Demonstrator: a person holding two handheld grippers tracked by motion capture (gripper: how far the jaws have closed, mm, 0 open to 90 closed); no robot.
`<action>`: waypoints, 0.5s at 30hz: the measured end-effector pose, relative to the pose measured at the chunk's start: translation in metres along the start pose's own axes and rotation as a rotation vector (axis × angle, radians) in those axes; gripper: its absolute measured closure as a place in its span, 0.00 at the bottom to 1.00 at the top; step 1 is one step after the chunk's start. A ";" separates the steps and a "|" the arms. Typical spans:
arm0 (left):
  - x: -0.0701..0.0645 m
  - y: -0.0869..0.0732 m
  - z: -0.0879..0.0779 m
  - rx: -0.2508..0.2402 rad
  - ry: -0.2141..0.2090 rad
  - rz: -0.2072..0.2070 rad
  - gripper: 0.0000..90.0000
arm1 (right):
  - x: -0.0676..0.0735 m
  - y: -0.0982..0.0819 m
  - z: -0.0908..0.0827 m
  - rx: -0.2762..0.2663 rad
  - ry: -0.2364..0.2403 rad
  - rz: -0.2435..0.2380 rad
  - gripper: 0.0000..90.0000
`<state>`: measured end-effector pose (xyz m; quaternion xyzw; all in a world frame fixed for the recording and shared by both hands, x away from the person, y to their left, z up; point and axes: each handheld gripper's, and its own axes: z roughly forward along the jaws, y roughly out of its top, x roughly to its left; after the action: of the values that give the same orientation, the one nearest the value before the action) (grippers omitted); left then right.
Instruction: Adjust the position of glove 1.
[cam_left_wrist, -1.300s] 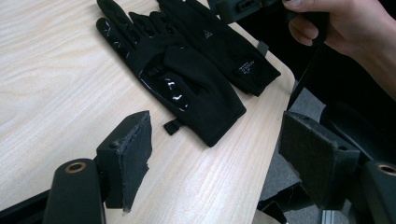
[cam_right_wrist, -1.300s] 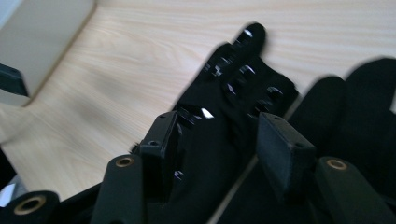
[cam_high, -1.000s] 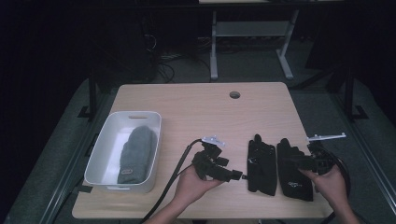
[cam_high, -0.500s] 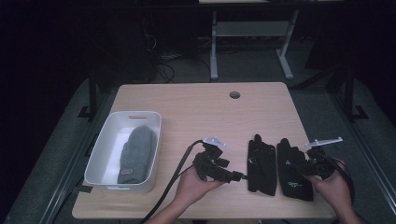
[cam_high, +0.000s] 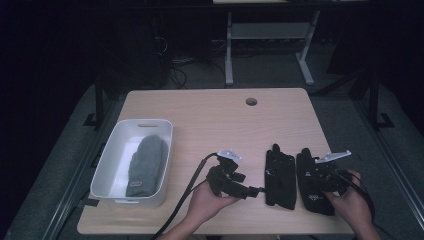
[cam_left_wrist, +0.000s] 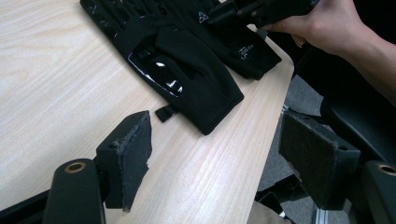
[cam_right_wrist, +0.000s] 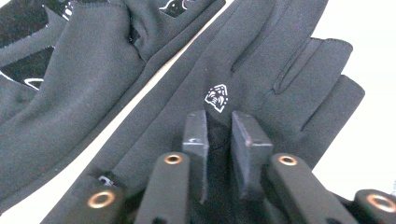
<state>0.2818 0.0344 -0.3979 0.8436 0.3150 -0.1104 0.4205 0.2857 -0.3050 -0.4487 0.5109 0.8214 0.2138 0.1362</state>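
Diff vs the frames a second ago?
The right claw has just closed its jaws, pinching a fold of the right glove between them. The left claw is unchanged, open near the left glove. Both gloves and the bin stayed put.

The left tongs (cam_high: 252, 190), held low in the left hand (cam_high: 207, 200) near the desk's near edge, stand wide open. The right tongs (cam_right_wrist: 219, 128), in the right hand (cam_high: 350, 200) by the near right corner, have just been closing and pinch black fabric.

Dim lab: bare desk (cam_high: 210, 112), floor cables (cam_high: 175, 65), metal stand (cam_high: 267, 35).
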 end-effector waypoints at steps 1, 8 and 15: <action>0.000 0.000 0.000 0.001 0.000 0.000 0.29 | 0.000 0.000 0.000 0.002 0.002 0.007 0.88; 0.001 0.000 -0.001 -0.003 0.003 -0.004 0.29 | -0.003 0.000 -0.005 -0.009 0.028 0.059 0.94; 0.001 0.000 -0.001 0.001 0.004 -0.001 0.29 | -0.006 0.005 -0.020 -0.052 0.036 0.086 0.95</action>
<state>0.2826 0.0353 -0.3973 0.8439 0.3163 -0.1091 0.4195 0.2837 -0.3130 -0.4289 0.5381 0.7951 0.2502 0.1252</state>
